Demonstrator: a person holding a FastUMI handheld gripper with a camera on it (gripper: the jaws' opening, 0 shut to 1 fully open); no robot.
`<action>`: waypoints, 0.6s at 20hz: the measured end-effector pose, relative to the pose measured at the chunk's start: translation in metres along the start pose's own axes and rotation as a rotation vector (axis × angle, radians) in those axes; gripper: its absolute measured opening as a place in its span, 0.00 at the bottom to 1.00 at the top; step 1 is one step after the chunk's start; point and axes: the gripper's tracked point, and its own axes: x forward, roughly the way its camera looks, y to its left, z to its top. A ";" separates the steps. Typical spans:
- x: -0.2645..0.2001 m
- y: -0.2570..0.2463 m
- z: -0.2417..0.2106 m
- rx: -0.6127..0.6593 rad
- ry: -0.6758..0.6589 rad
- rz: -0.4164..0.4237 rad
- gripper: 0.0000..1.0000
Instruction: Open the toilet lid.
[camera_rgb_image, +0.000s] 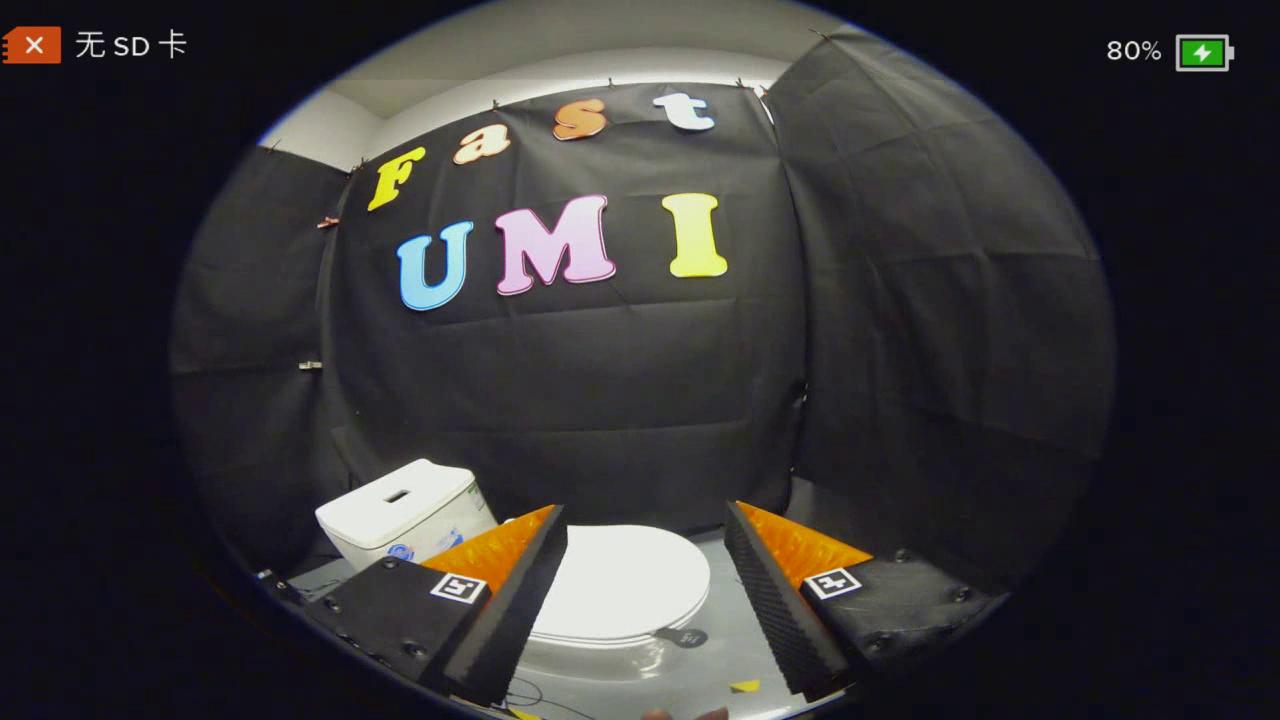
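While lid (622, 585) lies shut, nose toward the viewer: tongs (645, 535) wide, tank (405, 510) behind-left.

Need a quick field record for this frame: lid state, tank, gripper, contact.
lid: toilet lid down, closed, seen between the fingers and beyond them
tab: small dark tab at the lid's near edge
tank: tank beyond the left finger
gripper: gripper open, fingers wide apart
contact: none visible, fingers above the lid
step: lid not yet lifted
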 end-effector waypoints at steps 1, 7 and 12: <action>0.003 -0.002 -0.008 0.036 0.020 0.013 0.99; 0.019 -0.021 -0.059 0.303 0.177 0.073 0.98; 0.032 -0.047 -0.121 0.515 0.321 0.072 0.99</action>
